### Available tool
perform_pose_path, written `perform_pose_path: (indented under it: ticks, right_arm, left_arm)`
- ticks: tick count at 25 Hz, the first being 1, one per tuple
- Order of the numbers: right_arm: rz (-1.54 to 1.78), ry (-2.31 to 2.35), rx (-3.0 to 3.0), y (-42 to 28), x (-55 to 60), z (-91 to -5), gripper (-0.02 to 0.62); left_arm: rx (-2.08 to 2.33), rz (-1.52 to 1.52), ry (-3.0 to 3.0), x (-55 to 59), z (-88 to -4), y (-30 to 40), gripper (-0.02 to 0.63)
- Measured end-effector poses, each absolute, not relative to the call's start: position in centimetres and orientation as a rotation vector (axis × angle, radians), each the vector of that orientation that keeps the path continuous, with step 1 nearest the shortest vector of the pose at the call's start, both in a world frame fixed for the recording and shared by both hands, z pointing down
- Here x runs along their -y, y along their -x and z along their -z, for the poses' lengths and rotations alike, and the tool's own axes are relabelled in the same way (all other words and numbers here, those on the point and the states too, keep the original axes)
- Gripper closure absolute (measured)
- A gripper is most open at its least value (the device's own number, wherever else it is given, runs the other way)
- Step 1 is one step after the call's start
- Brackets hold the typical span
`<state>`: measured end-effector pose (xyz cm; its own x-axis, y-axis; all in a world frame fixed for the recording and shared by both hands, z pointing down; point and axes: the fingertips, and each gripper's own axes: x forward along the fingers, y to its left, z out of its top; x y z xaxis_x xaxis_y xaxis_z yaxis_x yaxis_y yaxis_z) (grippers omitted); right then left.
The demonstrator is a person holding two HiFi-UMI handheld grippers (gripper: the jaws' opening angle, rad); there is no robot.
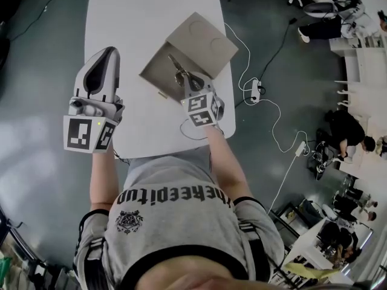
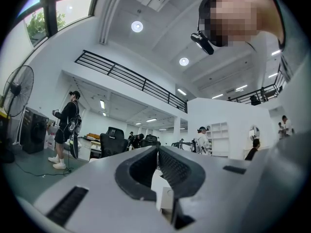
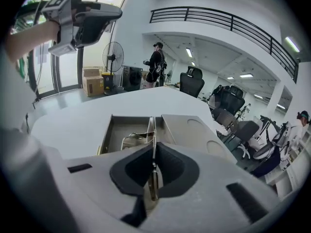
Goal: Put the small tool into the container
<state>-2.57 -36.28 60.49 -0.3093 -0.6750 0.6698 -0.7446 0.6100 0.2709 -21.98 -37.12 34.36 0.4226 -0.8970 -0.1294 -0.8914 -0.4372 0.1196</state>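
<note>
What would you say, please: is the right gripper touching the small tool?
Touching. The right gripper view shows the right gripper clamped on the small tool.

Open-plan office and lab hall: black office chairs (image 3: 192, 81) at desks, a railed mezzanine (image 3: 228, 18) under round ceiling lights (image 2: 137, 26), a standing fan (image 3: 112, 52) beside cardboard boxes (image 3: 91, 84). A power strip (image 1: 256, 90) trails white cables on the grey floor off the white table's (image 1: 151, 17) right edge; people (image 1: 347, 128) work at benches beyond.

Bright ceiling lights (image 2: 137, 26), soft shadows, strong fisheye bending, dark corners
</note>
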Motion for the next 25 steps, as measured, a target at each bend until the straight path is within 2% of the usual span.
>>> perform_pose_path:
  ticks: [25]
  right_arm:
    - [0.097, -0.984, 1.803, 3.3, 38.8, -64.1, 0.586]
  left_arm:
    - [1.686, 0.215, -2.568, 38.1, -35.8, 23.4, 0.592]
